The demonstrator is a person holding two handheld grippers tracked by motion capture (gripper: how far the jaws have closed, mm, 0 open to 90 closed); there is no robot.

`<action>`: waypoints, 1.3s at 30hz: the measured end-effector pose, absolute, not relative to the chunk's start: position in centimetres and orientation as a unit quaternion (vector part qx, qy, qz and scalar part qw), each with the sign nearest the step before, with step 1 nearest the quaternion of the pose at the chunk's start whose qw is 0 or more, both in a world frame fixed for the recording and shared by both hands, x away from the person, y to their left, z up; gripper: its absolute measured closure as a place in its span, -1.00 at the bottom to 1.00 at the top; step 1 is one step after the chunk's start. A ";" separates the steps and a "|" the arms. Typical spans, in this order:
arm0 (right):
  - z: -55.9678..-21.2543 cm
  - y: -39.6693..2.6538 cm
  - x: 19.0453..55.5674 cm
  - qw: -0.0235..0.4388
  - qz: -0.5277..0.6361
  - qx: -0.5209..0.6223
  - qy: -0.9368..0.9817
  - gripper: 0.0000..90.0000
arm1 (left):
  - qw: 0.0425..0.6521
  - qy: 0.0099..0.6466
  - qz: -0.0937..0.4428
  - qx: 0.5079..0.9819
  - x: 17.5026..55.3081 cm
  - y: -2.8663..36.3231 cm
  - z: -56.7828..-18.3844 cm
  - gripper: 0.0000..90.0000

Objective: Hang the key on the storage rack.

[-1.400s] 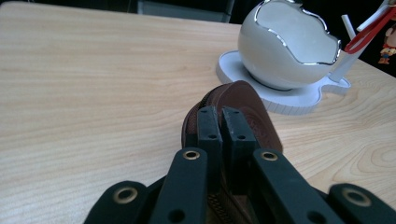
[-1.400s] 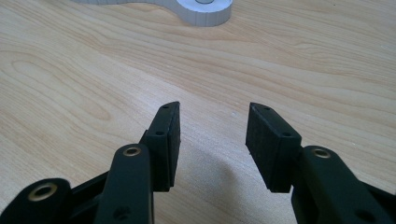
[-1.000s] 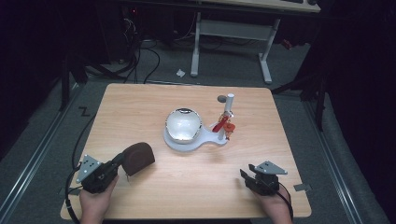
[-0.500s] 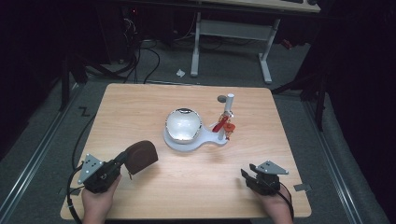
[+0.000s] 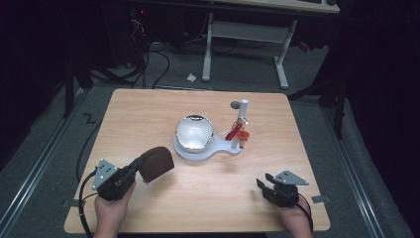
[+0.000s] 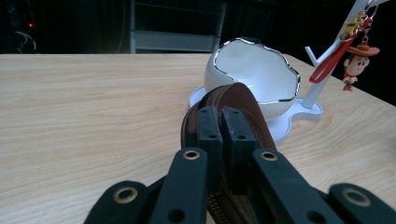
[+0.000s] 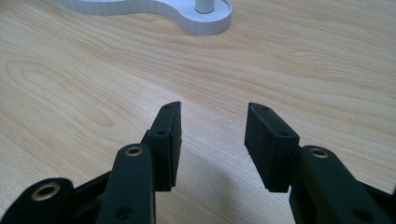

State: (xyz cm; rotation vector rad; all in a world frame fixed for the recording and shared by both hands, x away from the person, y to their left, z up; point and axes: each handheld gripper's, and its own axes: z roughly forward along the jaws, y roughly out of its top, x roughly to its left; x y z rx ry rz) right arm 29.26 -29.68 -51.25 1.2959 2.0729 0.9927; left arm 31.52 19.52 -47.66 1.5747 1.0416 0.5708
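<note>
My left gripper [image 5: 134, 166] is clamped on the brown zip pouch [image 5: 156, 162], lifted off the table [image 5: 148, 114]; the egg-shell bowl [image 5: 194, 133] sits at 1 o'clock. Right gripper [image 5: 261, 184] is half open, holding nothing. Keep the pinch firm, clear the bowl's rim, and avoid the keychain stand [image 5: 241, 119].

One pouch [image 5: 156, 162], one bowl [image 5: 194, 133], one keychain [image 5: 238, 134]
</note>
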 end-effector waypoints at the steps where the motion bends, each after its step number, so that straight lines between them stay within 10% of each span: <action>1: -51.3 -29.8 29.3 0.248 0.367 0.475 0.760 0.26 | 0.552 0.440 0.241 0.666 31.6 19.3 -47.6 0.94; 39: -50.9 -29.7 29.3 0.248 0.379 0.464 0.761 0.28 | 0.544 0.418 0.254 0.681 37.6 14.6 -42.6 0.94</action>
